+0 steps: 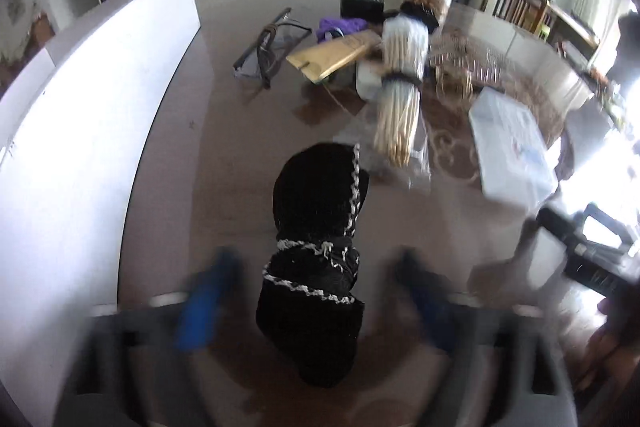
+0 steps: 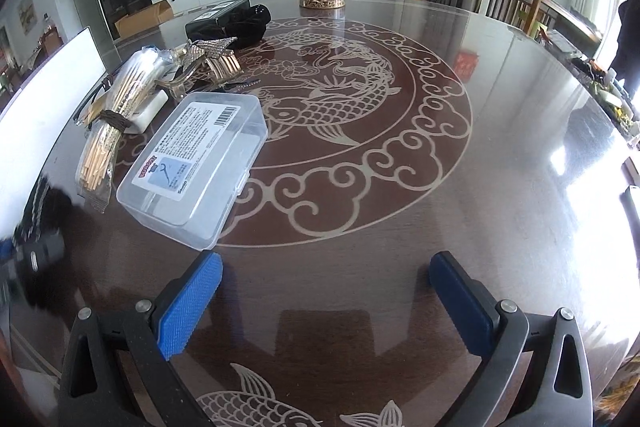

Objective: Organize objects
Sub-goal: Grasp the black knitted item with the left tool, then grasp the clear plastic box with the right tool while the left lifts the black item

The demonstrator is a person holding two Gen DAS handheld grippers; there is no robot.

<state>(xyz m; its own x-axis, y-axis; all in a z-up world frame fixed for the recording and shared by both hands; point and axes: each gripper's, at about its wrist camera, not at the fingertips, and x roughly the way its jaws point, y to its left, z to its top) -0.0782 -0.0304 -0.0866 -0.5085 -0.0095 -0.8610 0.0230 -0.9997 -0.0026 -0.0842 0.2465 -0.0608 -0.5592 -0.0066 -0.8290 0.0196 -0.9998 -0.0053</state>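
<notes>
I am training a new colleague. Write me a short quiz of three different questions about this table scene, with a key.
1. True or false: the right gripper holds the clear plastic box.
2. What lies between the open jaws of the left gripper?
A. a black pouch with a black-and-white cord
B. a glass jar
C. a spoon
3. Fill in: the bundle of wooden sticks lies on the ___ side of the clear plastic box, seen from the right wrist camera.

Key
1. False; its jaws are open and empty.
2. A, the black pouch.
3. left
</notes>
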